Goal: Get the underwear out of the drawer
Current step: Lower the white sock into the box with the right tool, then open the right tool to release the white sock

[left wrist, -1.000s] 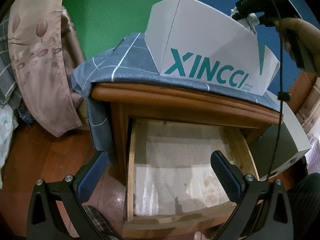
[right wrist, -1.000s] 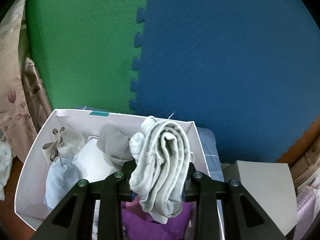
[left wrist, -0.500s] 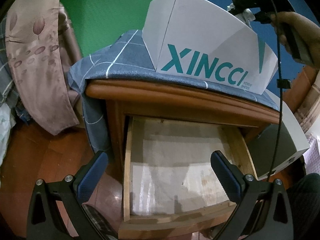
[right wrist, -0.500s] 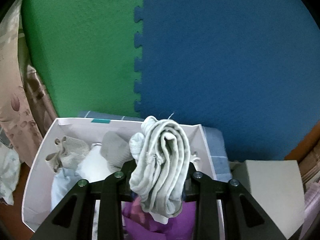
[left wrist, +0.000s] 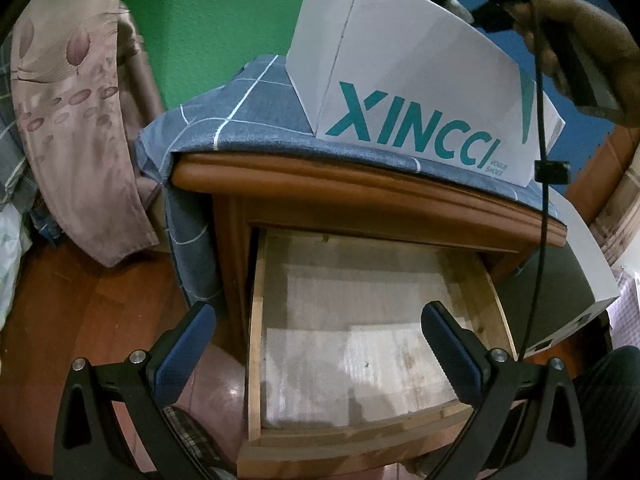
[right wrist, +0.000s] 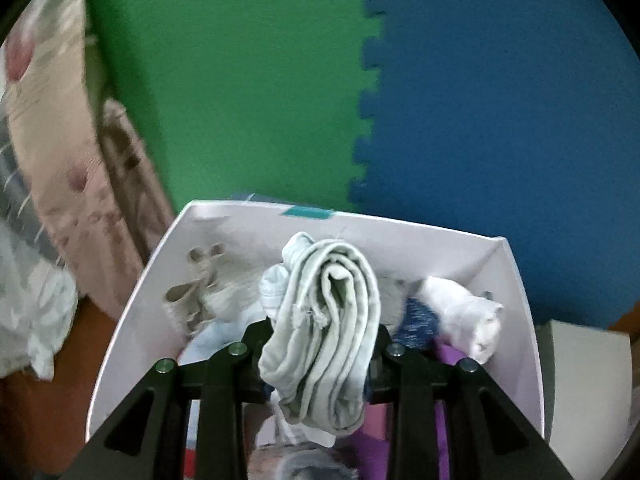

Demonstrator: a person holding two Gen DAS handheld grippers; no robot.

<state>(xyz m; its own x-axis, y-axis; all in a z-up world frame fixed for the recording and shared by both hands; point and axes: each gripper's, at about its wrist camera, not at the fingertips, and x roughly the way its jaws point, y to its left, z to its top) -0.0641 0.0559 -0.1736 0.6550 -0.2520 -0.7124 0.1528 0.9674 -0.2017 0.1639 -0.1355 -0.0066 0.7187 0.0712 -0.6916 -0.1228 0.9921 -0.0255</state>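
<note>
Position: while you hover the right hand-held gripper (right wrist: 318, 354) over the box (right wrist: 132, 320), the underwear (right wrist: 324, 332) stands upright.
Grip: clamped on it.
Left hand-held gripper (left wrist: 320, 356): spread wide, holding nothing, above the drawer (left wrist: 360, 344).

drawer (left wrist: 360, 344) pulled out | left gripper (left wrist: 320, 344) spread above | shoebox (left wrist: 420, 92) atop

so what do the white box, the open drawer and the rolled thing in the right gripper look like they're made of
White box: thin card, matte, judging by folded creases and printed teal lettering.
Drawer: pale unfinished wood, probably plywood on the bottom; grain and stains show, with a dull sheen.
Rolled garment in the right gripper: soft light grey knit, likely cotton; ribbed folds and a frayed edge.
</note>
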